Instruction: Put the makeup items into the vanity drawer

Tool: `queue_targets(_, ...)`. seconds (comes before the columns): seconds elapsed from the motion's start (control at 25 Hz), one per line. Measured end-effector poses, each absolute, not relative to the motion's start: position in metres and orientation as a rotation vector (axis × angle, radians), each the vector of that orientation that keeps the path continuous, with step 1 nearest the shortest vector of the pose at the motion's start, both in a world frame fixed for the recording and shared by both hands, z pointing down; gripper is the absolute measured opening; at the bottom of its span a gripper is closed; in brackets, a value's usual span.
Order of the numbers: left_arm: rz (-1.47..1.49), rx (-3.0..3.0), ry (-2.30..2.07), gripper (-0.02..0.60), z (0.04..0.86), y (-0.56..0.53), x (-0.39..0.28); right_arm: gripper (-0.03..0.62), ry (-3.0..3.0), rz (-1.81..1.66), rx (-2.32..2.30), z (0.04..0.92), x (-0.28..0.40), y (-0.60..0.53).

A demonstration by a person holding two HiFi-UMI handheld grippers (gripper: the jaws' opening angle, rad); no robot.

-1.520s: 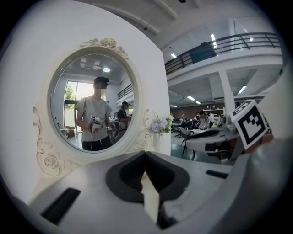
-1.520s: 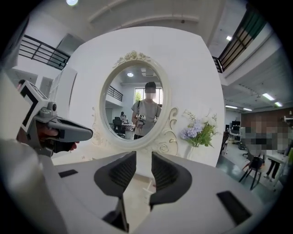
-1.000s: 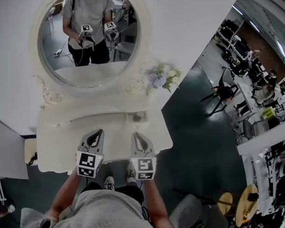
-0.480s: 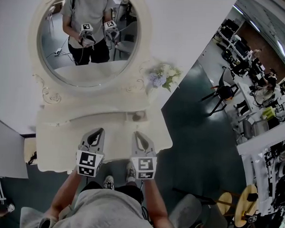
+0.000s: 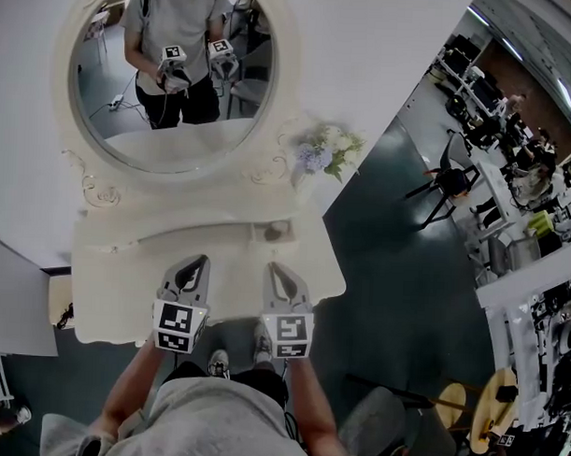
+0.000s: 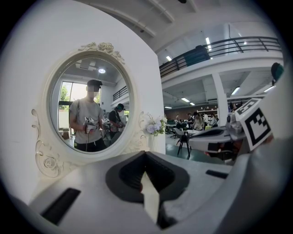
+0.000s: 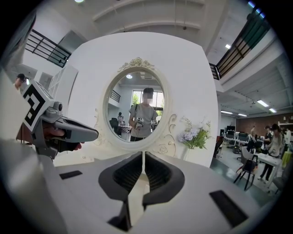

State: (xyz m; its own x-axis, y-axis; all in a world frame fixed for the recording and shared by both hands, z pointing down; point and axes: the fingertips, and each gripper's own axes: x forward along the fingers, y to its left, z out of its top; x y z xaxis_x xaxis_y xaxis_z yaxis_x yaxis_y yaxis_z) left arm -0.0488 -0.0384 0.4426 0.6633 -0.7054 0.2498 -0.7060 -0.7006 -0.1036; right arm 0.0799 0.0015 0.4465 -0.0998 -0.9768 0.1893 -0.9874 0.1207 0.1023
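Head view: left claw [image 5: 196, 263] hovers over the white counter [image 5: 116, 273], jaws together, empty; right claw [image 5: 274, 270] beside it, jaws also together, empty; a small makeup item [image 5: 278, 233] sits on the counter just ahead of it, flowers [image 5: 327, 151] farther right

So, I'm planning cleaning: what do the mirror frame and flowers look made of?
Mirror frame: cream-painted carved wood or moulded resin, matte, with raised scrolls. Flowers: likely artificial, fabric or plastic; too small to confirm.
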Motion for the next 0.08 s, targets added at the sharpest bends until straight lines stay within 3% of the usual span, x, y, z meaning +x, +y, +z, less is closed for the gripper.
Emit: queue_targets(0.08,0.427,2.864,-1.214,0.002,0.4437,-0.0395,-0.0482,0.029,-2.186,0.074,1.954,0.4472,0.0803,0.0002)
